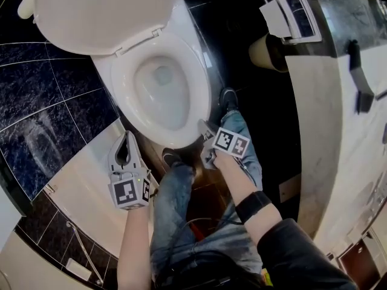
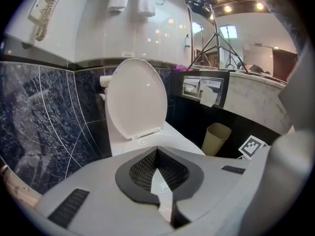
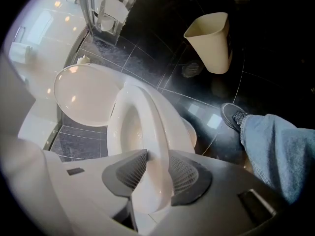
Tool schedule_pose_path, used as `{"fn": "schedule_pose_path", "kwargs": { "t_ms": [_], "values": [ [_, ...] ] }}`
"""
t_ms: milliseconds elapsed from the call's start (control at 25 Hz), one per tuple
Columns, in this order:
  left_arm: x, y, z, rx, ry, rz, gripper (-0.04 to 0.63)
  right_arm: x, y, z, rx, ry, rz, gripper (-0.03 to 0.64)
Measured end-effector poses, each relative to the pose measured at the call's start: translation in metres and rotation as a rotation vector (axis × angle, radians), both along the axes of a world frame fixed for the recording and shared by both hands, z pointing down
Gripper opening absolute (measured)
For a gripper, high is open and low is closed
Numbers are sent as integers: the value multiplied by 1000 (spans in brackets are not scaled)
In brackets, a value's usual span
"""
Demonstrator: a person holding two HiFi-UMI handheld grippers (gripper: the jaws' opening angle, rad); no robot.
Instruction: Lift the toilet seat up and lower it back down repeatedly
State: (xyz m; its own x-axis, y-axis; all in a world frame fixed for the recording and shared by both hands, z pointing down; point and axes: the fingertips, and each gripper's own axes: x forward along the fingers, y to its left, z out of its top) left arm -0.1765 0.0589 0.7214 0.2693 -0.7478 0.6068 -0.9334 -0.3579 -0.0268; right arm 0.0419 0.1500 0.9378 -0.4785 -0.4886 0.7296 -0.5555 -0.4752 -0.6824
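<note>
white plastic toilet seat (image 1: pixel 201 83) lies down over the bowl (image 1: pixel 162 95). the lid (image 1: pixel 97 11) is tipped up and back toward the wall.

right gripper (image 1: pixel 204 129): at the seat's front edge. in the right gripper view the jaws are clamped on that rim, one ribbed pad on each face of the seat (image 3: pixel 147 127).

left gripper (image 1: pixel 127 135): hangs left of the bowl's front, apart from the seat and touching nothing. in the left gripper view its jaws (image 2: pixel 156 151) are together, tips meeting, with nothing between them.

room to move:
- we note open space over the bowl, from the seat up to the raised lid (image 2: pixel 135 95).
- on the bowl's left, the dark marbled tile wall (image 2: pixel 39 117) runs close alongside, so that side is narrow.
- on the right, a strip of dark glossy floor (image 3: pixel 162 63) separates the bowl from the pale stone ledge (image 1: pixel 326 132).

surroundings and obstructions:
- a cream waste bin (image 3: pixel 211 41) stands on the floor right of the toilet, well apart from the seat.
- a paper holder (image 2: pixel 202 88) is mounted above the bin.
- one shoe (image 1: pixel 228 98) rests just beside the bowl's right flank, and the other shoe (image 1: pixel 171 157) is at its front.
- a jeans leg (image 3: pixel 275 146) sits close on the right of the clamped jaws.
- a tripod (image 2: pixel 216 38) stands far behind the ledge.
</note>
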Motion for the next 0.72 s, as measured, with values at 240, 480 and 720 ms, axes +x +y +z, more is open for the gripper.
{"fn": "schedule_pose_path", "kwargs": {
  "t_ms": [240,480,720],
  "values": [
    [8,8,5,-32,3,16,0,3,0,-1,-5,-17,8,150],
    [7,21,11,-43,8,16,0,3,0,-15,7,-36,-3,144],
    [17,46,9,-123,45,-11,0,4,-1,-44,24,-58,-16,133]
  ]
}}
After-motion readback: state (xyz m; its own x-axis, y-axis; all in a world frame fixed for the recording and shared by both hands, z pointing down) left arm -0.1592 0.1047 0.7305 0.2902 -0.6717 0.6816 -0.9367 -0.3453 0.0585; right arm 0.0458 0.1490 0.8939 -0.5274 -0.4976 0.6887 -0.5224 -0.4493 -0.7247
